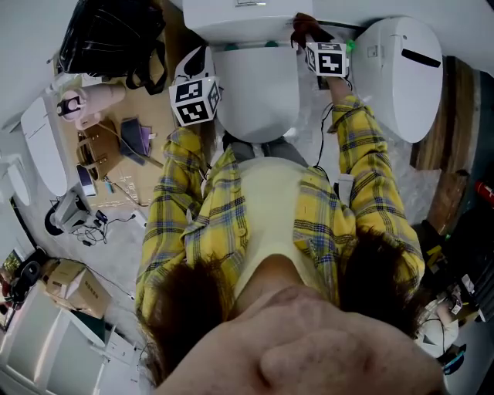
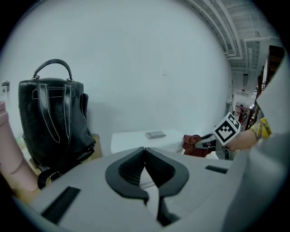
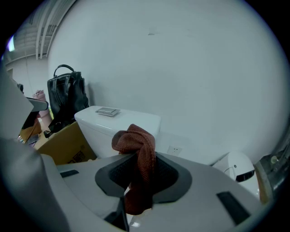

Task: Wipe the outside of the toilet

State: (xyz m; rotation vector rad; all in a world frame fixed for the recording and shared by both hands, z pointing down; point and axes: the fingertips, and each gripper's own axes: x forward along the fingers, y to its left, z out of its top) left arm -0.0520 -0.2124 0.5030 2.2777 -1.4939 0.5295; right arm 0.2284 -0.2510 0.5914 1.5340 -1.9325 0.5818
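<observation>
The white toilet has its tank (image 1: 239,15) at the top of the head view and its shut lid (image 1: 258,89) below. My right gripper (image 3: 138,174) is shut on a reddish-brown cloth (image 3: 138,152), which bunches above the jaws and hangs down between them. It is held at the tank's right end, where the cloth (image 1: 303,27) touches or nearly touches the tank. My left gripper (image 2: 145,156) is shut on nothing and hovers left of the lid, its jaws pointing toward the tank (image 2: 136,139) and flush button (image 2: 155,134). From there the cloth (image 2: 192,144) shows at the right.
A black bag (image 1: 112,35) stands on a cardboard box (image 3: 63,145) left of the toilet. A second white toilet (image 1: 401,73) stands at the right. Small items and cables lie on the floor at the left (image 1: 93,177). A white wall (image 3: 181,68) is behind the tank.
</observation>
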